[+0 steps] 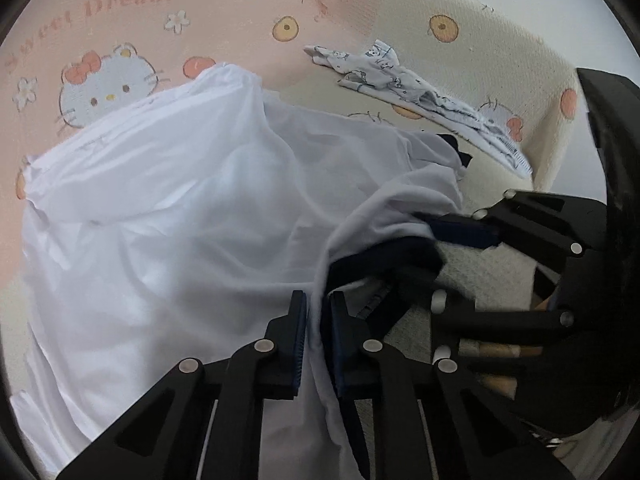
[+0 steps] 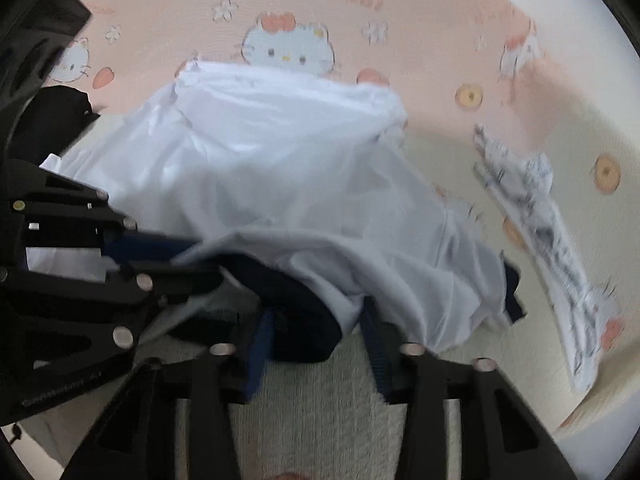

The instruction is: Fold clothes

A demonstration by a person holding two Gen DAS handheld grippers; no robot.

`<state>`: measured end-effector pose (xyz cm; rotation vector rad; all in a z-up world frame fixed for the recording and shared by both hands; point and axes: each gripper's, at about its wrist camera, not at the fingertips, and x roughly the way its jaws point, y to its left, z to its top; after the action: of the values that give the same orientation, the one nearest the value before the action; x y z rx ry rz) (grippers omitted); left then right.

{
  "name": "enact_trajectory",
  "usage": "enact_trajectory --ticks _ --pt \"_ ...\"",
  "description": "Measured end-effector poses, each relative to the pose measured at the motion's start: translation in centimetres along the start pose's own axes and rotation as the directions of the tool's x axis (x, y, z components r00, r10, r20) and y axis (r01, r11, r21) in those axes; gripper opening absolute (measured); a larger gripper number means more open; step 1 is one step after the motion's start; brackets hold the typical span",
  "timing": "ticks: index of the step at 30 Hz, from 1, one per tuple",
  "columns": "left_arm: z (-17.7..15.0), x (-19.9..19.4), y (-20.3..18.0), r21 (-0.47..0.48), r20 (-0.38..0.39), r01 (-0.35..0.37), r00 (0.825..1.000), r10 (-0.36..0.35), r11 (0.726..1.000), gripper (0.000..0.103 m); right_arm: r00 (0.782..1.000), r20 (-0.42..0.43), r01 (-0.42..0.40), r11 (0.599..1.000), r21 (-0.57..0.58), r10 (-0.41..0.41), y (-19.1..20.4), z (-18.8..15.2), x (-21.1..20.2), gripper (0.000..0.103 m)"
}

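Note:
A white garment (image 1: 180,208) with a navy trim (image 1: 384,260) lies crumpled on the bed cover. In the left wrist view, my left gripper (image 1: 318,314) is shut on a fold of its white cloth near the bottom edge. My right gripper (image 1: 416,252) comes in from the right, close beside the left, with its pads on the bunched navy trim. In the right wrist view the white garment (image 2: 280,160) spreads ahead, and the navy trim (image 2: 304,320) and white cloth fill the gap between the pads of my right gripper (image 2: 318,344). My left gripper (image 2: 192,256) reaches in from the left.
A pink and cream cartoon-cat bed cover (image 1: 132,12) (image 2: 420,40) lies under everything. A small white garment with a dark print (image 1: 420,96) (image 2: 552,248) lies on it to the right of the white one, apart from it.

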<state>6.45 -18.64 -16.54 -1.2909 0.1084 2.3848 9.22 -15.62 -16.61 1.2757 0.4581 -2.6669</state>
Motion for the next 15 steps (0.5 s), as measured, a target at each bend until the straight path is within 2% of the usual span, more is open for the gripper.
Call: enact_trajectory --ticks 2,3,7,12,15 --pt "0.0 -0.2 0.1 -0.004 -0.001 0.007 1.0 -0.007 1.0 0.01 1.0 -0.003 0.021 1.0 -0.004 -0.021 0.2 0.2 0.1 0.007" --pt "0.0 -0.2 0.1 -0.005 -0.002 0.008 1.0 -0.008 1.0 0.01 1.0 -0.015 0.026 1.0 -0.006 -0.026 0.2 0.1 0.3 0.006" --pt "-0.1 -1.0 0.1 -0.025 0.002 0.046 0.999 -0.046 0.999 0.01 0.999 -0.025 -0.021 0.996 0.082 0.023 -1.1 -0.4 -0.3 0.004" --pt "-0.3 -2.2 -1.0 0.003 0.003 0.074 0.997 -0.074 0.997 0.01 0.994 -0.068 -0.061 0.968 0.244 0.08 -3.4 -2.1 -1.5 0.004" --pt "-0.6 -2.6 -1.4 -0.015 -0.019 0.091 0.996 -0.092 0.996 0.01 0.991 -0.1 -0.063 0.958 0.278 0.094 -4.0 -2.9 -1.5 0.003"
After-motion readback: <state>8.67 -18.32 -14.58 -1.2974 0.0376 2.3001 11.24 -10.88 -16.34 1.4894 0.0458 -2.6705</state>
